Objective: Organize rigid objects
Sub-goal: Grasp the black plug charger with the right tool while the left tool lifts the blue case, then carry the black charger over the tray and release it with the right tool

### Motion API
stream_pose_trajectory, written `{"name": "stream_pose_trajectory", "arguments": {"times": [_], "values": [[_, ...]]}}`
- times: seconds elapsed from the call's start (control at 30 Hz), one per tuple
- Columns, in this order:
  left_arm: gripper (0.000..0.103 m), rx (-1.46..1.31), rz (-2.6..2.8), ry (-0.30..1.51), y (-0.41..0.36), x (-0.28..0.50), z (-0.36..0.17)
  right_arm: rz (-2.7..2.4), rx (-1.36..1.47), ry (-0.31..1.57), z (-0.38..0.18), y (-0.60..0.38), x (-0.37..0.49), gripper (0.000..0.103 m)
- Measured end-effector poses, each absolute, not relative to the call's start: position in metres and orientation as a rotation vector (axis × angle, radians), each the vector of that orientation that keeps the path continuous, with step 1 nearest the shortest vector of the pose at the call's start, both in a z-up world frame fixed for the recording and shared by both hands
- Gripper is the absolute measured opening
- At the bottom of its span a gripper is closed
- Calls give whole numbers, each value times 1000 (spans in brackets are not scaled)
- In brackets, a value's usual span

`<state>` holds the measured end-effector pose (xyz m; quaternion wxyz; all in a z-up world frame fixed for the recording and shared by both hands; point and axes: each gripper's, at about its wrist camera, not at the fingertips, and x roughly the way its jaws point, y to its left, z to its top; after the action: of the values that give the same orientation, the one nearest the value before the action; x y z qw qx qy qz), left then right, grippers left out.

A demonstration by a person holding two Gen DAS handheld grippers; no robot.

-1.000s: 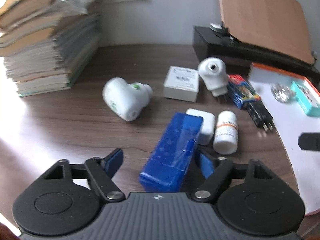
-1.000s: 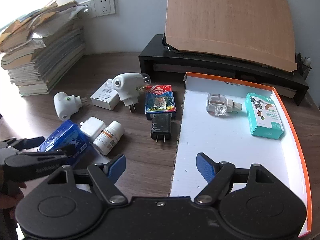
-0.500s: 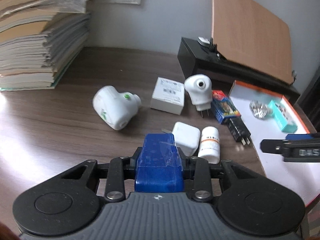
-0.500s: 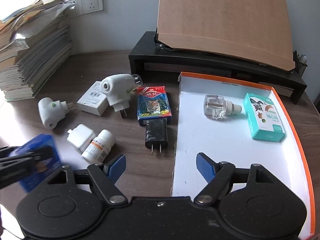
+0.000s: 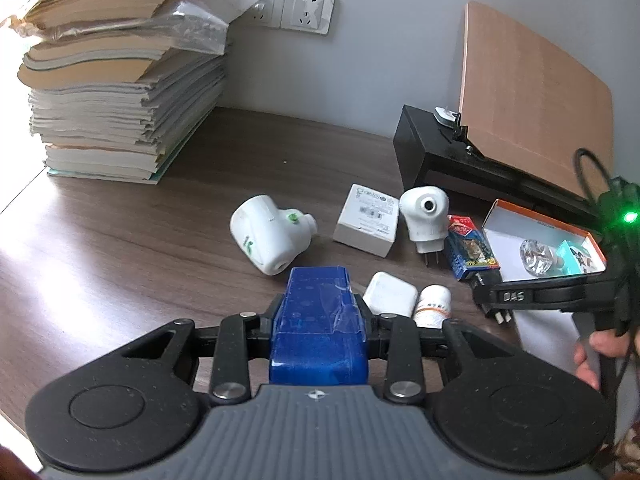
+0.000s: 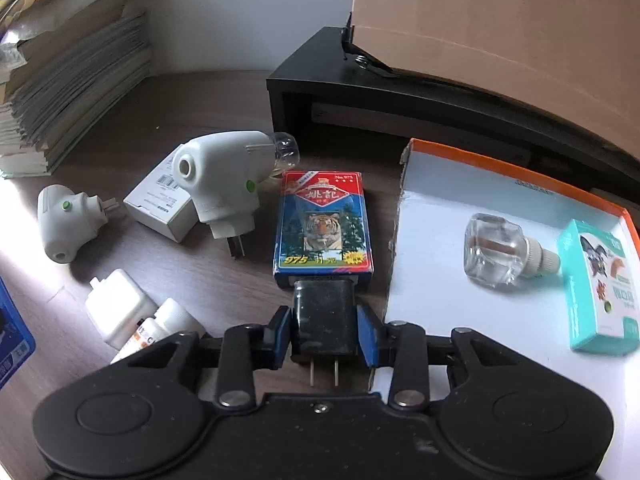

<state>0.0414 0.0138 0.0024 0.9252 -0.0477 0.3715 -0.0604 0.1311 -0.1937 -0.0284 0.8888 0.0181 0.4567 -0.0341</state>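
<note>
Left gripper (image 5: 319, 322): clamped on the blue box (image 5: 319, 320), pads pressed to both long sides. A second earlier the fingers were apart with the box lying loose between them; half a second earlier they had closed. The box now looked raised off the tabletop (image 5: 120, 248), so its pick appeared complete, transfer outstanding.

Right gripper (image 6: 323, 336): fingers narrowed around the black charger (image 6: 323, 320), blue pads just beside or touching its sides; firm contact could not be confirmed. A second earlier it hung wide apart over the tray's near edge; it had since come left and down onto the charger. The charger lay flat, prongs toward the camera, its far end touching the tiger card pack (image 6: 323, 226), just beside the tray's left wall.

Tray (image 6: 436, 264), white, orange-rimmed, toward the tabletop's right edge: held a clear glass bottle (image 6: 494, 256) and a teal carton (image 6: 600, 288), unchanged.

Loose on the tabletop, unchanged: white square adapter (image 6: 118, 314), pill bottle (image 6: 154, 330), grey plug-in vaporizer (image 6: 224, 178), white carton (image 6: 160, 204), small white plug-in unit (image 6: 66, 220).

Judgement: two items in hand at once; five remained loose.
</note>
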Motion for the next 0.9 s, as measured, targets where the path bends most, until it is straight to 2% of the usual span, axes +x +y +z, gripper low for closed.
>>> {"name": "stream_pose_trajectory", "arguments": {"times": [0.47, 0.9], "values": [[34, -87, -259, 720, -83, 55, 26, -123, 97, 785, 47, -259, 61, 44], [34, 11, -509, 758, -188, 73, 31, -354, 165, 783, 73, -341, -9, 44]]}}
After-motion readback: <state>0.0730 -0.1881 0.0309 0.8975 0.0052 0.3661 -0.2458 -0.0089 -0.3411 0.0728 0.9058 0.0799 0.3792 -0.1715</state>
